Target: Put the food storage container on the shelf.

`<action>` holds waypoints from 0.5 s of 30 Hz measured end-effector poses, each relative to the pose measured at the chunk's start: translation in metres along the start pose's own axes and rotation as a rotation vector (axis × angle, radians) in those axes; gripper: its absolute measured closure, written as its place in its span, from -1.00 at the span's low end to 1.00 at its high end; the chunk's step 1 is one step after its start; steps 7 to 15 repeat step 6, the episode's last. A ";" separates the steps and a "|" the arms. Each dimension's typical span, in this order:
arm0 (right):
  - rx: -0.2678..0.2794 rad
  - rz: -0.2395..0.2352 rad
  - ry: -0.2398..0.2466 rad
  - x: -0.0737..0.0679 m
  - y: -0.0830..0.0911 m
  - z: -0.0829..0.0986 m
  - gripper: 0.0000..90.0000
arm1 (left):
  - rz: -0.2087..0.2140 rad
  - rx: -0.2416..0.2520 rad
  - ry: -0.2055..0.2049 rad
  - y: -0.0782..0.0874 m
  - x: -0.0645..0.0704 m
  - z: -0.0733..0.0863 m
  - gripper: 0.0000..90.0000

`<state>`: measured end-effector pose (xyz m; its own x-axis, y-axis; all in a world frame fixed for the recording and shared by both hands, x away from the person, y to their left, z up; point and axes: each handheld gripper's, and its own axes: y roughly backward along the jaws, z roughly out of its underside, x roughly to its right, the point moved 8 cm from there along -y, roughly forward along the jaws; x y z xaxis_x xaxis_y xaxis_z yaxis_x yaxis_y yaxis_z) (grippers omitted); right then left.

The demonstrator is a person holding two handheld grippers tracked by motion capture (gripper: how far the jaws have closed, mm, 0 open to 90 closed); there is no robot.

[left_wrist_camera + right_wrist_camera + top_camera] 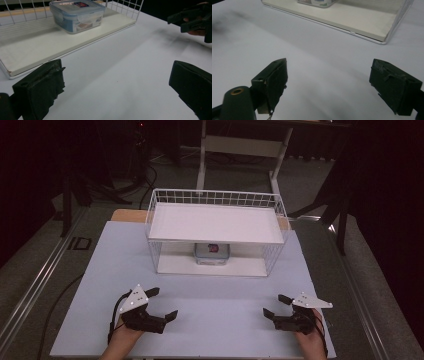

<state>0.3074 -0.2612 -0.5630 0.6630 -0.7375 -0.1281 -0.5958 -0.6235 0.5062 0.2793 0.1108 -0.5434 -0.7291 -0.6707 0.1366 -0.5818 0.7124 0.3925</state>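
A white wire shelf rack (216, 222) stands at the back middle of the pale table (200, 295). On its lower board (50, 42) sits a clear lidded plastic box (212, 253), under the upper shelf; the same box (77, 15) (318, 2) appears in both gripper views. My left gripper (162, 303) rests open near the front left edge, its jaws wide apart with nothing between them. My right gripper (276, 305) rests open near the front right edge, also holding nothing. The left gripper view shows the right gripper (192, 20) across the table.
Bare table surface lies between the two grippers and the rack. Behind the table are white desk legs (202, 155) and dark stands (70, 185) on a grey floor. A metal rail (30, 295) runs along the floor at the left.
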 end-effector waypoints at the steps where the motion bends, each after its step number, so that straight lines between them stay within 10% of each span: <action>1: 0.002 -0.001 0.003 0.000 0.000 0.000 -0.67 | 0.006 0.003 0.000 0.000 0.000 0.000 -0.99; 15: 0.017 -0.009 0.012 0.000 -0.001 -0.002 -0.66 | 0.016 0.016 0.010 0.003 0.000 -0.001 -0.99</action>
